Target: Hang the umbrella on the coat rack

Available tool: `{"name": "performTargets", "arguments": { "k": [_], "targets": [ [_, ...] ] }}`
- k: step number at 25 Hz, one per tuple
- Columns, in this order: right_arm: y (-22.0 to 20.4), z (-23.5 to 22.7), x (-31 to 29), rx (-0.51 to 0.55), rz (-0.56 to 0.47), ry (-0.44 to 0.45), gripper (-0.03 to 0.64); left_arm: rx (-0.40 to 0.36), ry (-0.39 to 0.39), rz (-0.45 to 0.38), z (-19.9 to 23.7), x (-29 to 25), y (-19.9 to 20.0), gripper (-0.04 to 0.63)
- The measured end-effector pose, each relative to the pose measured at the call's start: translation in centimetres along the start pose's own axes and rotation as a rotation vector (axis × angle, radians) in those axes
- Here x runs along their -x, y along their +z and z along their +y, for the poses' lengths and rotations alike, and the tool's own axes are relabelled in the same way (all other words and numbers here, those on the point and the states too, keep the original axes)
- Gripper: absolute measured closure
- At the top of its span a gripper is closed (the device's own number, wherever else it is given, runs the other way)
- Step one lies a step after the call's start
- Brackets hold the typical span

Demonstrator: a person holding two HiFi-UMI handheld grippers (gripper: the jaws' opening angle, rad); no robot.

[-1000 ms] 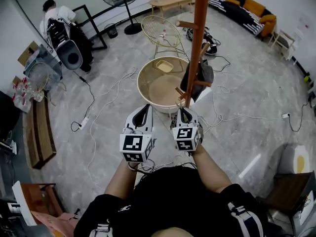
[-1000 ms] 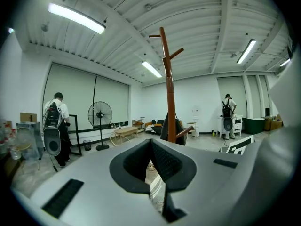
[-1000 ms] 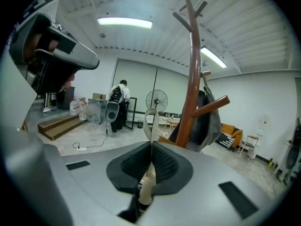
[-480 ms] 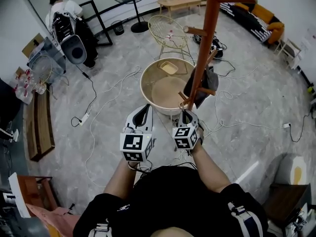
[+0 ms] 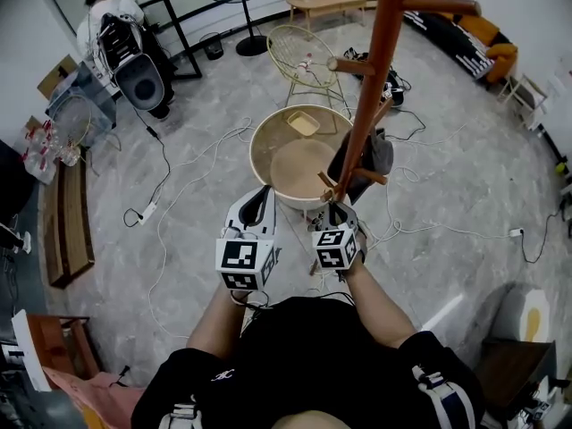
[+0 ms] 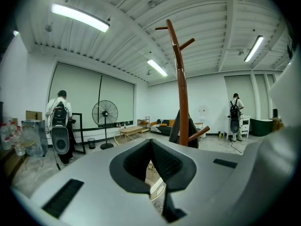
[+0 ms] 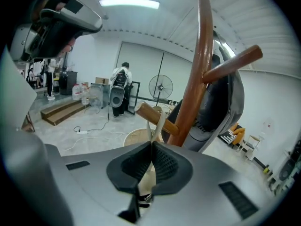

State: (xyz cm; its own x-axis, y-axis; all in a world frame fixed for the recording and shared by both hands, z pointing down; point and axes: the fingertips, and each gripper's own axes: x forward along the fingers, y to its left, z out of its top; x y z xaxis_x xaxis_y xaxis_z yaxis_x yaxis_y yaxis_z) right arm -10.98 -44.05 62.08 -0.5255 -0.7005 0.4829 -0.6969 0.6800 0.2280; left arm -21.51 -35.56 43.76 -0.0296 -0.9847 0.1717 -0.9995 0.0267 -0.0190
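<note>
The brown wooden coat rack (image 5: 374, 70) rises just ahead of my right gripper (image 5: 333, 207). That gripper is shut on a pale strap (image 7: 151, 127) that runs up and over a low peg (image 7: 157, 118) of the rack (image 7: 200, 65). A beige handle-like piece (image 7: 142, 182), apparently the umbrella, hangs under the jaws. A dark grey item (image 7: 225, 107) hangs on the far side of the pole (image 5: 359, 161). My left gripper (image 5: 260, 206) is held level beside the right one, left of the rack (image 6: 181, 88), shut (image 6: 150, 143) and holding nothing.
A round beige basin-like table (image 5: 261, 141) stands just beyond both grippers. Behind it is a wire chair (image 5: 304, 47). Cables (image 5: 170, 195) trail over the grey floor. A person (image 5: 107, 16) stands by equipment at the back left; another person (image 6: 234, 117) is at the right wall.
Both grippers have stayed almost where they were. The right one sits a touch closer under the low peg, and the head view has shifted slightly.
</note>
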Motion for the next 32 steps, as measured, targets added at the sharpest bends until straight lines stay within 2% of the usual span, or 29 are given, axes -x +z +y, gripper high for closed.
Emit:
{"name": "performTargets", "arguments": {
  "k": [9,16,24,29,32],
  "targets": [
    [-2.7,-2.7,-2.1,-0.165,0.060,0.030,0.600,0.002,0.017,0.000,-0.5,-1.7,-0.2,0.578],
    [-3.2,-3.5,-3.1,-0.201,0.062,0.036,0.597,-0.006,0.010,0.010,-1.0,-2.3,-0.7,0.578],
    [-1.7,-3.6,-0.7,-0.197,-0.036,0.019,0.577,-0.009,-0.019,-0.001,-1.4,-1.9,-0.6,0.578],
    [0.5,-3.6,4.1,-0.210,-0.136,-0.007,0.577,-0.003,-0.052,-0.010,-2.3,-0.1,-0.6,0.578],
    [2.4,-4.4,7.8,-0.250,-0.231,-0.027,0.577,-0.005,-0.080,-0.019,-3.4,1.0,-0.3,0.578]
  ]
}}
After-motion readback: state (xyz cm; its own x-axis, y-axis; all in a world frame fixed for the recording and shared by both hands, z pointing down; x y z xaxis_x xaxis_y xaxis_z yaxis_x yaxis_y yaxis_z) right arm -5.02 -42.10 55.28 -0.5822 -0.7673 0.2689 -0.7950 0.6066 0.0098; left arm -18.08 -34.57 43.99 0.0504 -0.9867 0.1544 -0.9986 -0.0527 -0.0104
